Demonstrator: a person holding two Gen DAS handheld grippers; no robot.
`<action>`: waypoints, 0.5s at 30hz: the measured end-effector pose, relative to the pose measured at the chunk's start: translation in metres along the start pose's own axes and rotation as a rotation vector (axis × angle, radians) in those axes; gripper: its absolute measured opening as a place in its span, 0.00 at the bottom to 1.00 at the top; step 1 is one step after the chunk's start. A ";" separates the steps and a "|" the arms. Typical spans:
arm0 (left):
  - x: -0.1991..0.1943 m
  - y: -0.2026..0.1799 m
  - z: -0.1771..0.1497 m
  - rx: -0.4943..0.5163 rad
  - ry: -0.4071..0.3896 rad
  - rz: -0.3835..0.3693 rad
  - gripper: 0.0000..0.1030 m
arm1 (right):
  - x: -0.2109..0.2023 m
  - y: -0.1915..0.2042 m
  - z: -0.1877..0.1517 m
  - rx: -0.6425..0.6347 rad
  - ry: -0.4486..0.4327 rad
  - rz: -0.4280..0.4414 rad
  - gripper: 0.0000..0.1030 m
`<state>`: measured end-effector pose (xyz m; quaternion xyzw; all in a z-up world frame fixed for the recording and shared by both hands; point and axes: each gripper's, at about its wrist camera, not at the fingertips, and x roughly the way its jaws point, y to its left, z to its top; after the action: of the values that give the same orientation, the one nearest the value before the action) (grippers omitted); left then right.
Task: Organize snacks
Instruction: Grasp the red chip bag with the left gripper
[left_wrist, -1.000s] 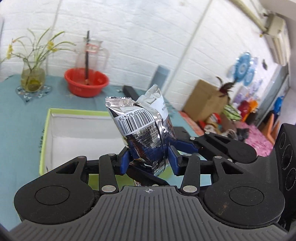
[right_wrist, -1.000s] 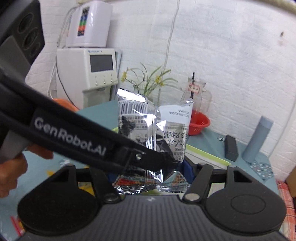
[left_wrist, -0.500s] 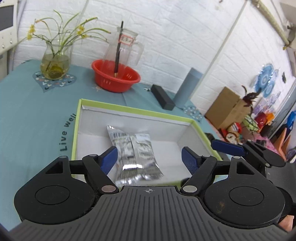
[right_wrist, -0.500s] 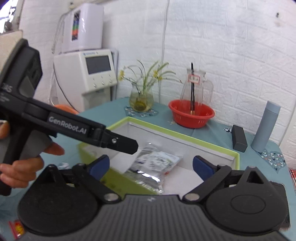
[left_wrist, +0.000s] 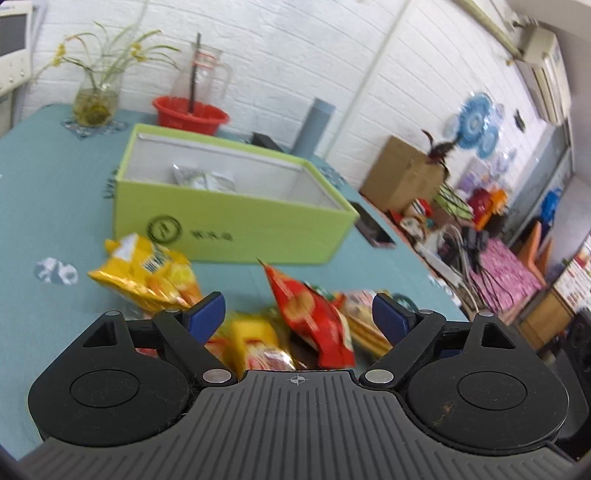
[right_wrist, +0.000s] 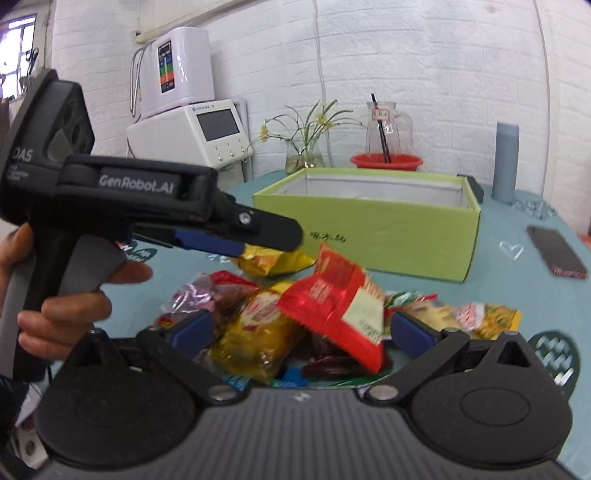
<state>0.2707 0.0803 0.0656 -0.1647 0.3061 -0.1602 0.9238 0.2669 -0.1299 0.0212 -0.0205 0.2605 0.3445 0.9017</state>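
A green box stands on the teal table with a silver snack packet inside. In front of it lies a pile of snack packets: a red one standing on edge, yellow ones and others. My left gripper is open and empty, just over the pile. My right gripper is open and empty, with the red packet and a yellow packet between its fingers. The left gripper's body shows at left in the right wrist view.
Behind the box stand a red bowl with a glass jug, a flower vase, a grey bottle and a white appliance. A phone lies to the right of the box.
Both grippers let go of the silver packet, which now lies in the box. Both have pulled back from the box to the snack pile in front of it.
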 end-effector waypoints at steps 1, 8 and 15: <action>0.003 -0.003 0.000 0.005 0.012 0.007 0.73 | 0.002 -0.002 0.001 0.018 0.003 0.004 0.99; 0.040 0.000 0.016 -0.027 0.087 -0.038 0.73 | 0.032 -0.028 0.009 0.114 0.038 -0.003 0.99; 0.078 0.013 0.013 -0.006 0.173 -0.016 0.49 | 0.067 -0.032 0.008 0.093 0.096 0.014 0.90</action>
<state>0.3409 0.0633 0.0303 -0.1557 0.3839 -0.1802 0.8922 0.3334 -0.1118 -0.0090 0.0067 0.3191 0.3371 0.8857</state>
